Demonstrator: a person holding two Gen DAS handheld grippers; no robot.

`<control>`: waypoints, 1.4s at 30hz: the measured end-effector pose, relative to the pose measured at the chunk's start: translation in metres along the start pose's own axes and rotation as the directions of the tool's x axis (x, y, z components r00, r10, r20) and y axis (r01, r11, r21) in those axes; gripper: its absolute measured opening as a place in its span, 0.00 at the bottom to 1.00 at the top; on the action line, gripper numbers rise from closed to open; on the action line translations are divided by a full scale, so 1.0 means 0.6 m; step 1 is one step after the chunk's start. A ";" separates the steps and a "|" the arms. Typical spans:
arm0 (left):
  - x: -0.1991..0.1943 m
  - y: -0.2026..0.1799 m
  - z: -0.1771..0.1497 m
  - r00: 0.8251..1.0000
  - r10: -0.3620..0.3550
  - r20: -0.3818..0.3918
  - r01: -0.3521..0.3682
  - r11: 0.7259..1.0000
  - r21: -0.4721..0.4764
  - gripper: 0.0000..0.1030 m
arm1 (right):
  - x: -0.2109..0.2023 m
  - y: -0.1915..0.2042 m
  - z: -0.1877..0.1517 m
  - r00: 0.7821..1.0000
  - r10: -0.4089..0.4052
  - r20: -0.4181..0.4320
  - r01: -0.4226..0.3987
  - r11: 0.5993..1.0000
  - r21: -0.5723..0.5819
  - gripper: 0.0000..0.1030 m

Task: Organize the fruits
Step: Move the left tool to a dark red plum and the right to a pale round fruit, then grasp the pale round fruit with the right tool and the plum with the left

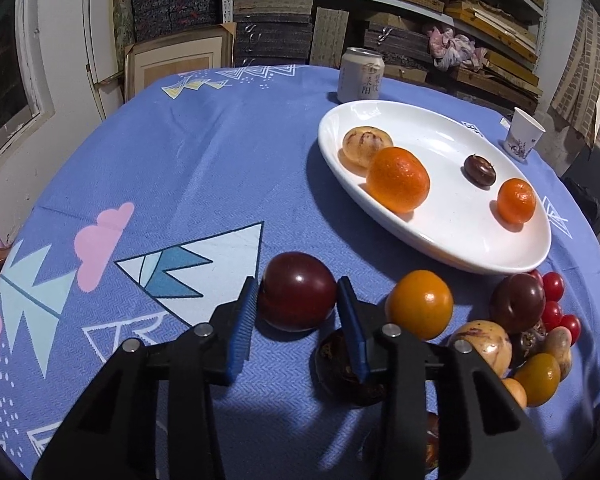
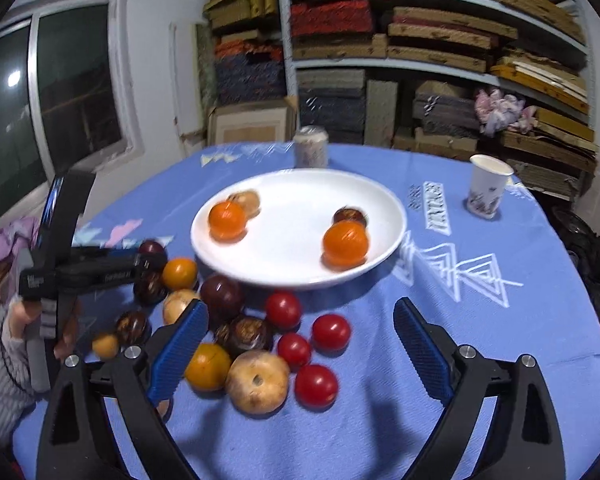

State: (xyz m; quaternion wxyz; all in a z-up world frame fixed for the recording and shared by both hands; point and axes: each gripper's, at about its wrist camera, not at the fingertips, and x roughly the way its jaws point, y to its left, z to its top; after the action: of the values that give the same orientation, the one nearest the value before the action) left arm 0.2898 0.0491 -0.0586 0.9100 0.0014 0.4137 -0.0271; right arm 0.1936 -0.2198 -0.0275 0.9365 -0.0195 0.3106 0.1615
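A white plate (image 1: 452, 236) on the blue tablecloth holds two oranges (image 1: 398, 180), a tan fruit (image 1: 366, 145) and a small dark fruit (image 1: 479, 170). My left gripper (image 1: 298, 300) is open, its blue pads either side of a dark red plum (image 1: 296, 296) lying on the cloth. A pile of loose fruit (image 1: 500, 336) lies to its right. In the right wrist view my right gripper (image 2: 300, 332) is open and empty above red tomatoes (image 2: 315, 385) and a tan fruit (image 2: 257, 386). The plate (image 2: 300, 268) lies beyond, and the left gripper (image 2: 100, 268) shows at left.
A drink can (image 1: 360, 76) stands behind the plate and a paper cup (image 1: 524, 135) at the table's far right. Stacked boxes fill shelves behind the table. A window and wall lie to the left.
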 end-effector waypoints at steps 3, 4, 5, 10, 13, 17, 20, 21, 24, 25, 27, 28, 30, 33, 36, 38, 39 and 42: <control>-0.002 0.000 -0.004 1.000 -0.001 -0.001 0.001 1.000 0.003 0.39 | 0.010 0.024 -0.010 0.999 0.005 -0.041 -0.007 0.998 -0.056 0.92; -0.003 0.001 -0.004 1.000 -0.003 -0.002 0.003 1.000 0.001 0.39 | 0.012 0.029 -0.013 0.999 0.008 -0.048 -0.011 0.998 -0.067 0.92; -0.003 0.001 -0.004 1.000 -0.003 -0.003 0.003 1.000 0.000 0.39 | 0.014 0.036 -0.016 0.998 0.016 -0.059 -0.020 0.997 -0.079 0.92; -0.003 0.003 -0.004 1.000 -0.003 -0.003 0.003 1.000 0.000 0.39 | 0.014 0.054 -0.039 0.994 0.019 -0.105 -0.032 0.993 -0.117 0.91; -0.004 0.003 -0.005 1.000 -0.002 -0.003 0.002 1.000 -0.001 0.39 | 0.018 0.060 -0.052 0.990 0.014 -0.139 -0.032 0.991 -0.131 0.89; -0.004 0.005 -0.005 1.000 0.002 -0.002 -0.002 1.000 0.001 0.39 | 0.017 0.054 -0.055 0.989 -0.005 -0.151 -0.013 0.993 -0.119 0.83; -0.004 0.005 -0.005 1.000 0.000 -0.003 0.000 1.000 0.000 0.39 | 0.016 0.029 -0.053 0.988 -0.018 -0.156 0.007 0.998 -0.069 0.78; -0.004 0.004 -0.005 1.000 0.002 -0.002 -0.002 1.000 0.001 0.39 | 0.017 0.024 -0.052 0.988 -0.015 -0.156 0.007 0.998 -0.054 0.77; -0.004 0.005 -0.005 1.000 0.005 -0.002 -0.005 1.000 0.002 0.39 | 0.017 0.032 -0.052 0.989 -0.012 -0.145 0.001 0.997 -0.077 0.76; -0.004 0.005 -0.005 1.000 0.004 -0.002 -0.004 1.000 0.001 0.39 | 0.018 0.040 -0.054 0.990 -0.015 -0.143 0.001 0.995 -0.103 0.76; -0.004 0.005 -0.005 1.000 0.005 -0.002 -0.005 1.000 0.002 0.39 | 0.018 0.052 -0.054 0.990 -0.018 -0.139 -0.002 0.990 -0.138 0.76; -0.005 0.005 -0.005 1.000 0.006 -0.001 -0.006 1.000 0.002 0.39 | 0.018 0.053 -0.054 0.990 -0.016 -0.139 -0.003 0.990 -0.139 0.76; -0.004 0.005 -0.005 1.000 0.006 -0.001 -0.006 1.000 0.003 0.39 | 0.018 0.045 -0.051 0.990 -0.005 -0.139 -0.012 0.993 -0.120 0.73; -0.004 0.005 -0.005 1.000 0.006 -0.002 -0.006 1.000 0.001 0.40 | 0.016 0.037 -0.048 0.991 0.015 -0.136 -0.030 0.994 -0.105 0.63; -0.004 0.005 -0.005 1.000 0.009 -0.001 -0.009 1.000 0.004 0.40 | 0.014 0.028 -0.044 0.990 0.056 -0.133 -0.067 0.995 -0.076 0.55; -0.005 0.007 -0.006 1.000 0.013 -0.001 -0.013 1.000 0.005 0.40 | 0.012 0.029 -0.042 0.991 0.054 -0.123 -0.064 0.995 -0.078 0.49; -0.005 0.007 -0.006 1.000 0.012 -0.001 -0.012 1.000 0.004 0.40 | 0.013 0.032 -0.042 0.991 0.055 -0.123 -0.066 0.994 -0.087 0.49; -0.005 0.007 -0.006 1.000 0.014 0.000 -0.014 1.000 0.006 0.40 | 0.014 0.042 -0.044 0.991 0.055 -0.124 -0.069 0.991 -0.116 0.42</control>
State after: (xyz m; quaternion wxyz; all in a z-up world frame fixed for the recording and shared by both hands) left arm 0.2852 0.0533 -0.0588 0.9102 0.0069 0.4136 -0.0222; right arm 0.1766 -0.1970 -0.0522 0.9078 -0.0758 0.3566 0.2076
